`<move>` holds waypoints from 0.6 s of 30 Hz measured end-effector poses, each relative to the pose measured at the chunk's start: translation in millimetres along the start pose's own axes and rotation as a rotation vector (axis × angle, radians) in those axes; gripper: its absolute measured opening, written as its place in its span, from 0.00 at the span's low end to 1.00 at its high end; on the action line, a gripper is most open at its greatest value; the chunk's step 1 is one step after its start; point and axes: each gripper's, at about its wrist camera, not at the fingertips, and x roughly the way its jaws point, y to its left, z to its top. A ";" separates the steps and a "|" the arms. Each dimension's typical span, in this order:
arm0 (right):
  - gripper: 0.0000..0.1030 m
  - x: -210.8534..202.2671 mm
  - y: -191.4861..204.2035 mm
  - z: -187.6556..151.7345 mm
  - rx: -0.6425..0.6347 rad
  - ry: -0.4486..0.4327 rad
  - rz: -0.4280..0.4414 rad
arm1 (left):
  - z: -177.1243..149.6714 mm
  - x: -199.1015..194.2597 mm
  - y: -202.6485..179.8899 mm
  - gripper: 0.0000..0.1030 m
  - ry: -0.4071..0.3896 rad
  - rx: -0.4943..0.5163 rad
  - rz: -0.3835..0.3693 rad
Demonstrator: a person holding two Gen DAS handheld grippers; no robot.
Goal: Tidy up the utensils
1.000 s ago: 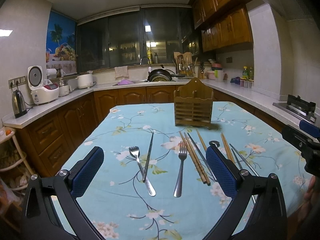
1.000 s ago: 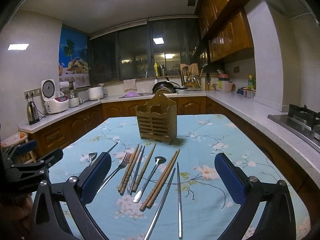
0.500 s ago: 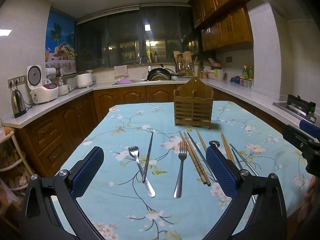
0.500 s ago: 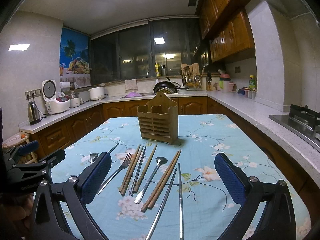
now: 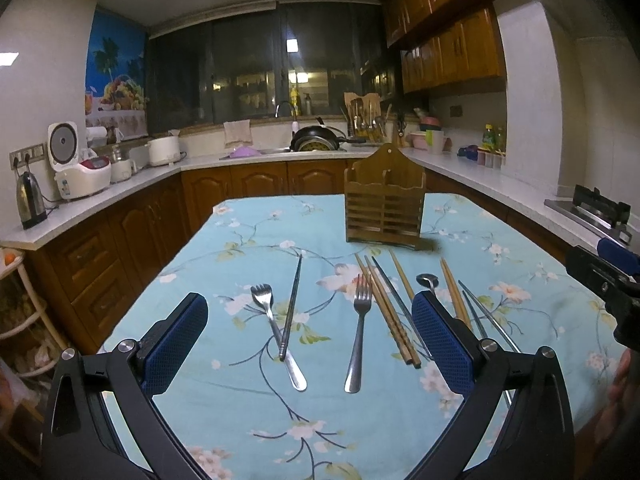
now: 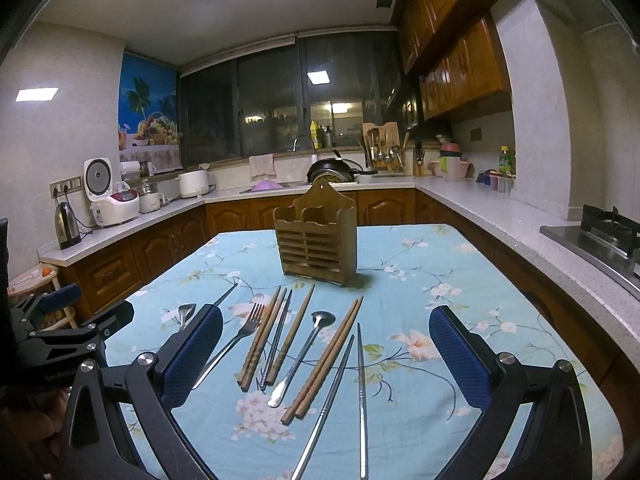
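A slatted wooden utensil holder (image 5: pixel 385 204) (image 6: pixel 318 238) stands upright at the far middle of the table. In front of it lie loose utensils: two forks (image 5: pixel 276 324) (image 5: pixel 359 322), a spoon (image 6: pixel 308 354), wooden chopsticks (image 5: pixel 390 310) (image 6: pixel 324 360) and metal chopsticks (image 5: pixel 291 304) (image 6: pixel 362 392). My left gripper (image 5: pixel 308 340) hovers open above the forks and holds nothing. My right gripper (image 6: pixel 326 354) hovers open above the spoon and chopsticks, also holding nothing. Each gripper shows at the edge of the other's view.
The table wears a light blue floral cloth (image 5: pixel 256 248) (image 6: pixel 424 264). Kitchen counters ring it: a kettle (image 5: pixel 27 200) and rice cooker (image 5: pixel 78 168) at left, a sink with a pan (image 5: pixel 316 140) behind, a gas hob (image 6: pixel 604 236) at right.
Both views have shifted only slightly; the right wrist view has tilted down a little. No utensil has moved and both grippers stay open.
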 end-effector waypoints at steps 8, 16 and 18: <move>1.00 15.9 -2.9 4.7 0.014 0.047 0.020 | 5.3 26.4 3.0 1.00 0.085 -0.007 -0.023; 1.00 47.0 -10.2 13.7 0.044 0.135 0.058 | 17.7 71.8 4.1 1.00 0.208 0.013 -0.074; 0.99 59.2 -12.5 15.9 0.056 0.167 0.073 | 19.8 85.7 4.3 1.00 0.245 0.020 -0.092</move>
